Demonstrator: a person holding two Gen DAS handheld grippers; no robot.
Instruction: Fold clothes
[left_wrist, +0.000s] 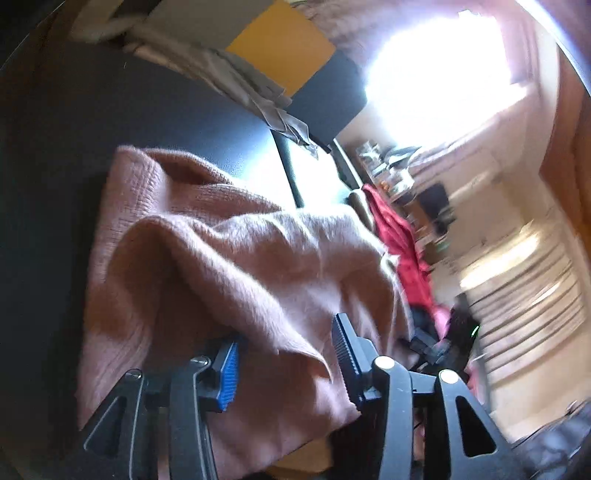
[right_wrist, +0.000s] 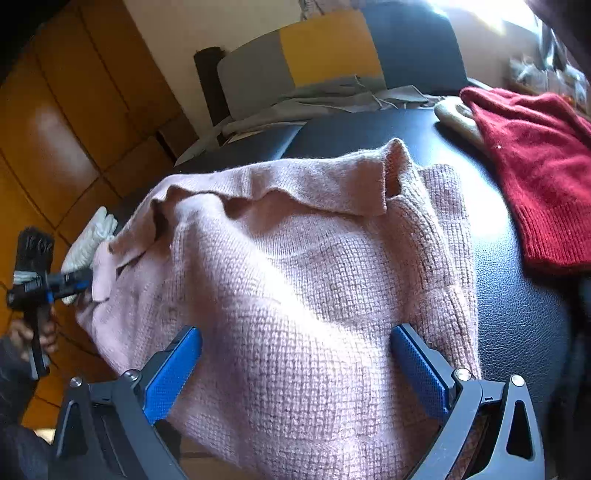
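Note:
A pink knit sweater (right_wrist: 295, 251) lies bunched on the dark leather-like tabletop (right_wrist: 517, 302), one edge folded over along its far side. My right gripper (right_wrist: 295, 332) hovers over its near part with the jaws wide open; the blue pads (right_wrist: 170, 373) do not touch the knit. In the left wrist view the same sweater (left_wrist: 221, 258) fills the middle. My left gripper (left_wrist: 286, 332) stands open at its edge. A loose flap of knit hangs between the fingers and no pad presses on it. The right wrist view also shows the left gripper (right_wrist: 79, 280) at the sweater's left edge, held by a hand.
A red sweater (right_wrist: 535, 177) lies at the table's right side, a beige item (right_wrist: 458, 114) beside it. Grey clothes (right_wrist: 332, 99) are piled at the far edge before a yellow and grey chair back (right_wrist: 328, 44). A white cloth (right_wrist: 88, 240) sits past the left edge.

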